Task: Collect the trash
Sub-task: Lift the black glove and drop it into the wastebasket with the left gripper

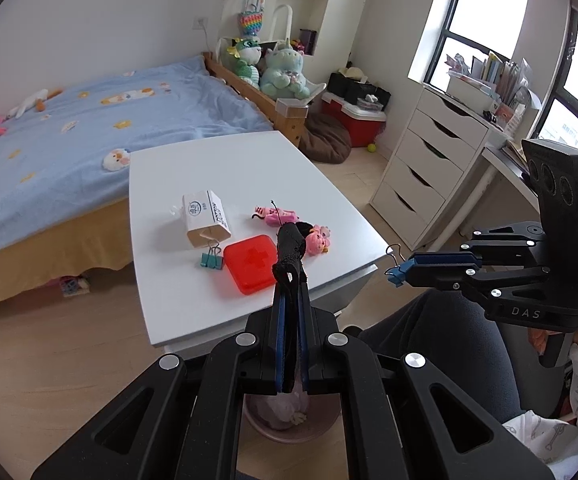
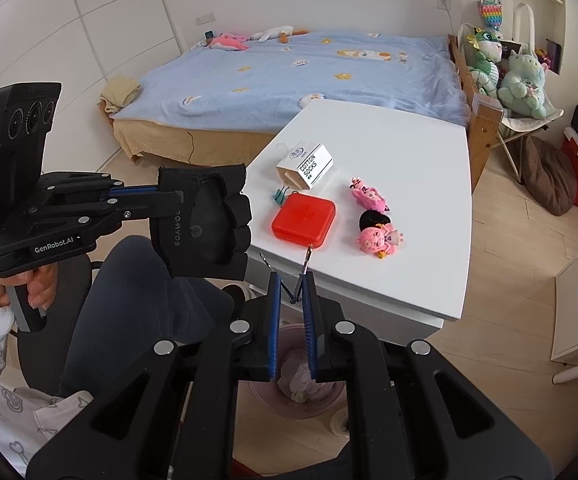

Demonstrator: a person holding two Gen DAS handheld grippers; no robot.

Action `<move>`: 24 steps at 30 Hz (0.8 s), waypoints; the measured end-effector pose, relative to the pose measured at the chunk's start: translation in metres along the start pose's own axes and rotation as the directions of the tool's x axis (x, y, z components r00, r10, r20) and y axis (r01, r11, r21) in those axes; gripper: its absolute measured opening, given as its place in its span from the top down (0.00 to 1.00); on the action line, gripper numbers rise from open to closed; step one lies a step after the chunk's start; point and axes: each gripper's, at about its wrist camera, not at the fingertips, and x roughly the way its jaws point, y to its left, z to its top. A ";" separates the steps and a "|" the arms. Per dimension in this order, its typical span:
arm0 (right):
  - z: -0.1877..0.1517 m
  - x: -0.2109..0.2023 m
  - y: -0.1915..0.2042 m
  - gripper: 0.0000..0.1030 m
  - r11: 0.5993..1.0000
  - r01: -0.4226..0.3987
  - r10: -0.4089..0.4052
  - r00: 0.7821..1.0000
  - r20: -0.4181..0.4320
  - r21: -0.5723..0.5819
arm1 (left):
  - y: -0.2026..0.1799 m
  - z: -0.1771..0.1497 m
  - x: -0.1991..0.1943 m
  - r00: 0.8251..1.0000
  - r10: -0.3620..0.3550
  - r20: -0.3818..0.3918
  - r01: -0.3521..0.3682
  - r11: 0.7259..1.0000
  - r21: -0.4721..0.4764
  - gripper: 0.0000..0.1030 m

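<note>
My left gripper [image 1: 291,280] is shut on a black fingerless glove [image 1: 289,248], held up over the near edge of the white table [image 1: 229,160]; in the right wrist view the glove [image 2: 205,220] hangs from the left gripper [image 2: 169,200]. My right gripper [image 2: 292,280] is shut on a blue binder clip [image 2: 297,292]; the left wrist view shows the clip [image 1: 396,272] at the right gripper's tips [image 1: 409,266]. A pink bin [image 2: 301,396] with crumpled trash stands on the floor below both grippers [image 1: 289,416].
On the table lie a cotton-socks box [image 2: 307,166], a teal binder clip [image 1: 212,260], a red first-aid case [image 2: 304,220], pink figurines [image 2: 377,236] and a black hair tie [image 2: 373,218]. A bed [image 1: 69,132] is behind, white drawers [image 1: 425,160] on the right, my knee [image 2: 141,292] near.
</note>
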 end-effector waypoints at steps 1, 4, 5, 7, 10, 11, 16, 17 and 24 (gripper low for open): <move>-0.003 0.001 0.001 0.90 1.000 -0.005 0.005 1.000 -0.007 0.002 | 0.000 -0.004 -0.001 1.000 0.002 -0.002 -0.002 1.000 -0.004 0.95; -0.012 0.007 0.004 0.90 1.000 -0.018 0.019 0.999 -0.028 0.008 | 0.000 -0.013 -0.003 1.000 0.006 -0.011 -0.006 1.000 -0.013 0.95; -0.014 0.008 0.004 0.90 1.000 -0.022 0.022 0.999 -0.033 0.009 | 0.002 -0.015 -0.003 1.000 0.007 -0.013 -0.007 1.000 -0.017 0.95; -0.017 0.009 0.005 0.89 1.000 -0.026 0.027 0.999 -0.040 0.010 | 0.003 -0.018 -0.005 1.000 0.008 -0.014 -0.009 1.000 -0.024 0.95; -0.020 0.009 0.007 0.86 1.000 -0.024 0.024 0.999 -0.042 0.009 | 0.003 -0.019 -0.007 1.000 0.009 -0.013 -0.009 1.000 -0.025 0.95; -0.019 0.010 0.006 0.68 1.000 -0.015 0.015 0.999 -0.042 0.007 | 0.003 -0.019 -0.008 1.000 0.008 -0.012 -0.009 1.000 -0.025 0.95; -0.017 0.007 -0.001 0.13 0.999 0.013 -0.013 1.000 -0.008 0.043 | 0.001 -0.021 -0.009 1.000 0.000 -0.017 -0.001 1.000 -0.014 0.95; -0.016 0.007 -0.003 0.11 0.998 0.025 -0.025 1.000 -0.008 0.049 | 0.000 -0.021 -0.009 1.000 -0.003 -0.019 0.002 1.000 -0.010 0.95; -0.015 -0.002 -0.012 0.08 0.994 0.071 -0.073 0.997 0.017 0.084 | -0.009 -0.022 -0.005 0.999 -0.020 -0.039 0.021 0.999 0.025 0.95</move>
